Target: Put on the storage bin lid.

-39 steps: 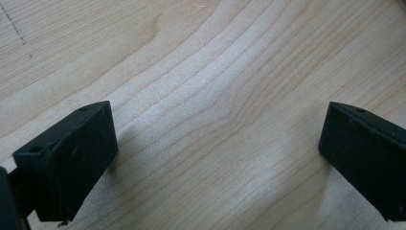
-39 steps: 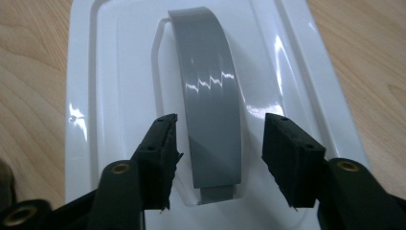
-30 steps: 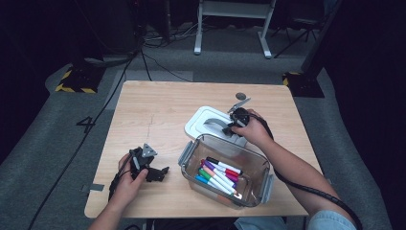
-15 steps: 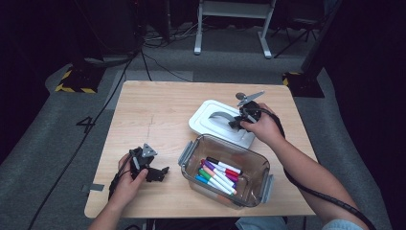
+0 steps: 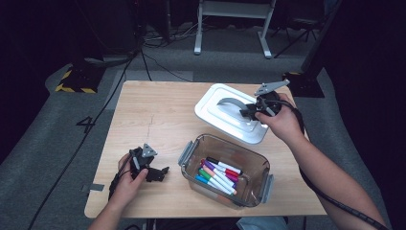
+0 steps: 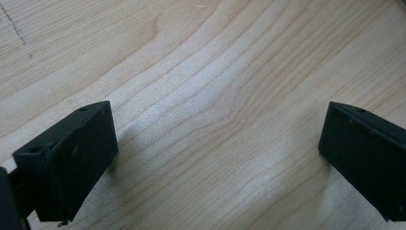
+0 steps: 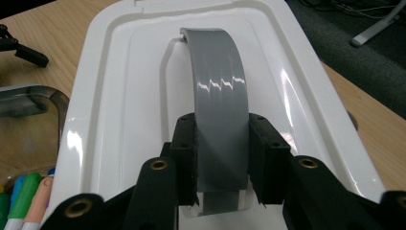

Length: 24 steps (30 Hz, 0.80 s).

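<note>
My right gripper (image 5: 249,111) is shut on the grey arched handle (image 5: 231,102) of a white lid (image 5: 225,120), which hangs tilted above the table's back right. In the right gripper view the pads of the right gripper (image 7: 221,163) press on both sides of the handle (image 7: 220,96), with the lid (image 7: 119,96) spreading out beyond. A clear plastic bin (image 5: 190,152) holding several coloured markers (image 5: 218,175) stands at the front middle. At the front left my left gripper (image 5: 160,173) rests open on the wood, and nothing lies between the jaws of the left gripper (image 6: 218,158).
The wooden table (image 5: 153,115) has bare room at its left and back. In the right gripper view the bin's corner (image 7: 28,93) and marker caps (image 7: 24,196) lie below the lid at left. Dark floor, cables and a stand lie beyond the far edge.
The right gripper has risen and drifted toward the back right, carrying the white lid up by its handle. The left gripper has stayed in place.
</note>
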Each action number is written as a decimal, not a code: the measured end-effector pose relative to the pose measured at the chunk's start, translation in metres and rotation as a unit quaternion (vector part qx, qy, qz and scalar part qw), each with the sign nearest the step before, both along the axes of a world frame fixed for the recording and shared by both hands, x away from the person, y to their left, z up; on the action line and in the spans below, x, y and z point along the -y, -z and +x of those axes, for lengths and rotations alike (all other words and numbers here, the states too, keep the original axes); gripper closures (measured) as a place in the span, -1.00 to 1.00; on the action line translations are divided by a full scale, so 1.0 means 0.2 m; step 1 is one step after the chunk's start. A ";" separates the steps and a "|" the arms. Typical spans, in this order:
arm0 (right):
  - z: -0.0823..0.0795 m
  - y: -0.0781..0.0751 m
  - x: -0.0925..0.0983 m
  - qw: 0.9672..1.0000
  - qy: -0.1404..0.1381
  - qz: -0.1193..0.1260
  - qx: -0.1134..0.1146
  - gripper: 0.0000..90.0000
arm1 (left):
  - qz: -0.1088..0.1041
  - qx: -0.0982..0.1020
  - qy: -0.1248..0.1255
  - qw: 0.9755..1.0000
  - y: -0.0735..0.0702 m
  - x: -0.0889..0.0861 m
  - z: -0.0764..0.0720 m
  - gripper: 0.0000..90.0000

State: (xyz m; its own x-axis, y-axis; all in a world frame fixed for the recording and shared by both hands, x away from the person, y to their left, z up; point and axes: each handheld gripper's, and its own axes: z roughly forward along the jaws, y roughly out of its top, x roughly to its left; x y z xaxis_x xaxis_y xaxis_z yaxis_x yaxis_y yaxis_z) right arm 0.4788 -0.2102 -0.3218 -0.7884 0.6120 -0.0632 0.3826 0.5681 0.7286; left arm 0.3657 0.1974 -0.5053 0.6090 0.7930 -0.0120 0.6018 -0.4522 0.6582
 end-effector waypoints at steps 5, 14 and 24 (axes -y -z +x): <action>-0.07 -0.08 0.03 1.000 -0.002 0.014 0.005 0.50 | 0.000 0.001 -0.001 1.000 0.00 0.00 0.00 -1.00; -0.23 -0.16 0.02 0.999 -0.020 0.033 -0.004 0.50 | -0.001 0.000 -0.001 1.000 0.00 0.00 0.00 -1.00; -0.46 -0.14 -0.02 0.997 -0.052 0.039 -0.028 0.50 | 0.001 0.001 0.000 1.000 0.00 0.00 0.00 -1.00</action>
